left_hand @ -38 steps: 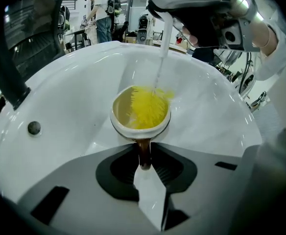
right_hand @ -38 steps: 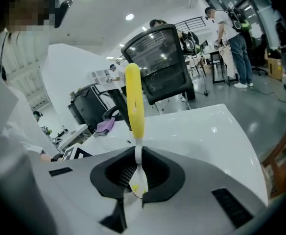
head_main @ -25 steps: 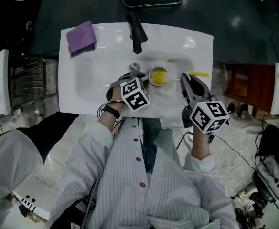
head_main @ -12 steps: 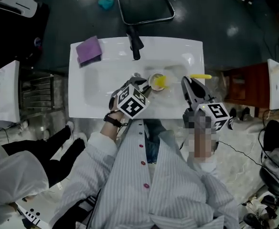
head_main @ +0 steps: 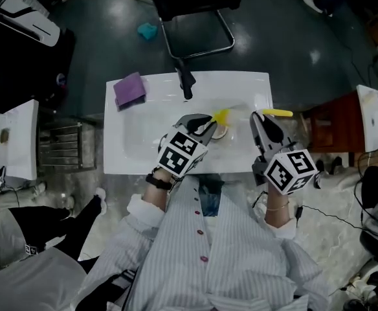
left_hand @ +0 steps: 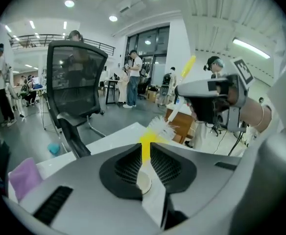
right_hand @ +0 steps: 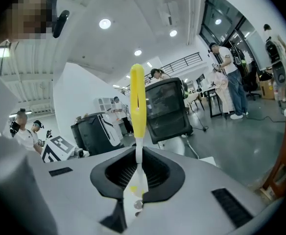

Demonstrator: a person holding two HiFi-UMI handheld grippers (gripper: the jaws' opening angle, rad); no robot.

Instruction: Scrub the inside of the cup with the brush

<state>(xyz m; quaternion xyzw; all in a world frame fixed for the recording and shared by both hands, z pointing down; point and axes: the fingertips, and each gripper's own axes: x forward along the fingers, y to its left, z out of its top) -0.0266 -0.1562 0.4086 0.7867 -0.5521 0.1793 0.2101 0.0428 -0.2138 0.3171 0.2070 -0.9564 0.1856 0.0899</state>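
My left gripper [head_main: 208, 123] is shut on the wall of the yellow cup [head_main: 221, 116] and holds it above the white sink [head_main: 131, 154]. Its jaws have just been closing with the cup between them. In the left gripper view the cup wall [left_hand: 145, 155] is a yellow strip pinched between the pads [left_hand: 128, 165]. My right gripper [head_main: 259, 116] is shut on the brush stem. The brush's yellow handle [head_main: 277, 113] sticks out beyond the jaws and stands upright in the right gripper view [right_hand: 137, 106]. Its white bristles [left_hand: 160, 126] hang just past the cup.
A black faucet [head_main: 186, 83] stands at the sink's far edge and a purple cloth [head_main: 130, 89] lies on its far left corner. A black office chair [head_main: 195, 11] is behind the sink. A brown stand [head_main: 325, 125] is at the right, a white table [head_main: 14, 141] at the left.
The left gripper took hold of the cup in the basin and lifted it. The right gripper rose with the brush. The sink now looks smaller and farther away.
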